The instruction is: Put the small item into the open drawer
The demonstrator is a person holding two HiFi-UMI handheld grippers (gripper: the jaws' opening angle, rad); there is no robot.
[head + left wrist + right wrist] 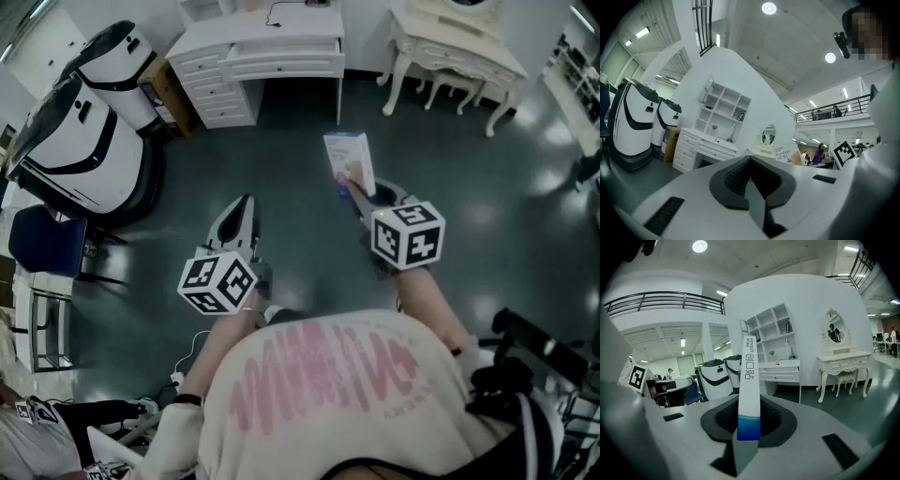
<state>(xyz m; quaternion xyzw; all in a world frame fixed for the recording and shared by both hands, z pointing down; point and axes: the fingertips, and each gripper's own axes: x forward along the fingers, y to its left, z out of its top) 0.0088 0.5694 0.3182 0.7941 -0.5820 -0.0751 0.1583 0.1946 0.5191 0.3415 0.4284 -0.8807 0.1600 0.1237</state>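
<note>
Since the flat white-and-blue cardboard bandage box [749,380] looks light and crushable, the right gripper [355,192] sensibly pinches its blue lower end between its jaws, in the air well apart from the white desk [267,58], while the left gripper [241,214] has its jaws pressed together, empty.

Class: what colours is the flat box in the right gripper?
The flat box: white, blue band; right gripper view.
</note>
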